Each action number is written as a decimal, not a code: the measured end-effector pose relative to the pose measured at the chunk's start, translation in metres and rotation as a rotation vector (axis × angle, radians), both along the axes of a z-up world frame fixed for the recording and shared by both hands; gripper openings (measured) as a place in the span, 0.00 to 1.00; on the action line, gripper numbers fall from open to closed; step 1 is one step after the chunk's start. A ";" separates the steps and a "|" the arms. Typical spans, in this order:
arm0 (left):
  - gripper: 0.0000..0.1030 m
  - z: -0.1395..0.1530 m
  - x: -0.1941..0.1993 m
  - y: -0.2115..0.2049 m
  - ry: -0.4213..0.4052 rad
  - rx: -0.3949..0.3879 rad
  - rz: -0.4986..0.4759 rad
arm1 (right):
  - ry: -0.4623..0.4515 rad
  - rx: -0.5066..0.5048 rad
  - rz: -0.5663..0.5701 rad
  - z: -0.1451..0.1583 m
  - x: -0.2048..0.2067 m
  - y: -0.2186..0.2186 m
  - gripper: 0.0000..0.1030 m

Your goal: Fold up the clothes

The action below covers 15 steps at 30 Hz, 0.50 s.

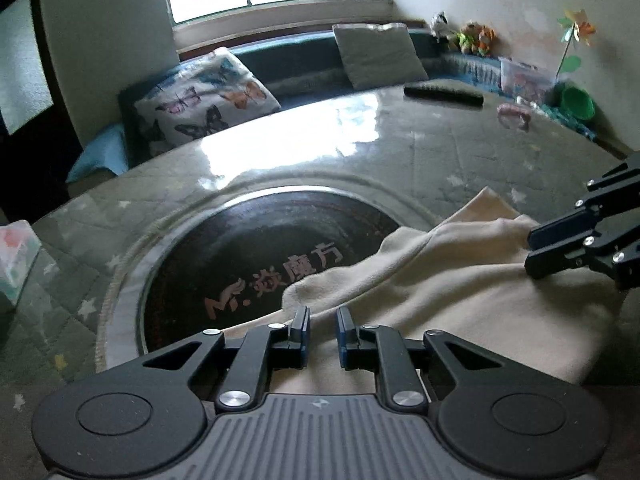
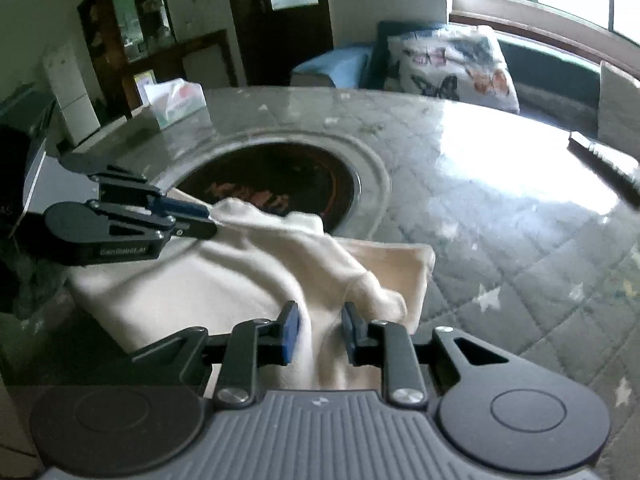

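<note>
A cream fleece garment point(image 1: 472, 280) lies partly folded on the round table, over the edge of the dark centre disc point(image 1: 256, 256). In the left wrist view my left gripper point(image 1: 323, 320) has its jaws a little apart with the garment's near edge between them. The right gripper point(image 1: 532, 250) comes in from the right and pinches a raised fold. In the right wrist view my right gripper point(image 2: 320, 320) has cream cloth point(image 2: 320, 272) bunched between its jaws. The left gripper point(image 2: 208, 220) there grips the garment's far corner.
The table has a glossy quilted grey cover point(image 1: 440, 148). A black remote point(image 1: 444, 94) and a pink item point(image 1: 514, 114) lie at its far side, a tissue box point(image 2: 176, 100) at its left edge. A butterfly cushion point(image 1: 204, 100) sits on the bench behind.
</note>
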<state>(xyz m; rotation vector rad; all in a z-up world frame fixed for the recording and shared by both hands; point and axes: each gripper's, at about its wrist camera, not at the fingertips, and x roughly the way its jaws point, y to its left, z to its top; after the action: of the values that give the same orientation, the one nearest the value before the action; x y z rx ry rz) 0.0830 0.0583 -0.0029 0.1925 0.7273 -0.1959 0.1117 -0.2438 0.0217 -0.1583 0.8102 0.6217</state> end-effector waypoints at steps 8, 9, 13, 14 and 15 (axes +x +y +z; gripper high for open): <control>0.16 0.018 -0.063 -0.013 -0.082 -0.042 -0.072 | -0.045 0.006 0.116 0.017 -0.038 0.013 0.21; 0.16 0.017 -0.070 -0.015 -0.084 -0.049 -0.080 | -0.043 0.006 0.123 0.015 -0.042 0.015 0.21; 0.17 0.006 -0.089 -0.019 -0.083 -0.062 -0.087 | -0.031 0.004 0.136 0.006 -0.054 0.021 0.21; 0.18 0.003 -0.091 -0.019 -0.081 -0.057 -0.086 | -0.029 -0.002 0.136 0.003 -0.056 0.022 0.21; 0.18 -0.001 -0.093 -0.020 -0.080 -0.046 -0.082 | -0.026 -0.007 0.136 0.000 -0.057 0.023 0.21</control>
<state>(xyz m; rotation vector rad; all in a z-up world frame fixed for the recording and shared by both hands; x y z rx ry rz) -0.0096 0.0383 -0.0039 0.1858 0.6352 -0.2810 0.0547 -0.2207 0.0219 -0.2285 0.7805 0.7431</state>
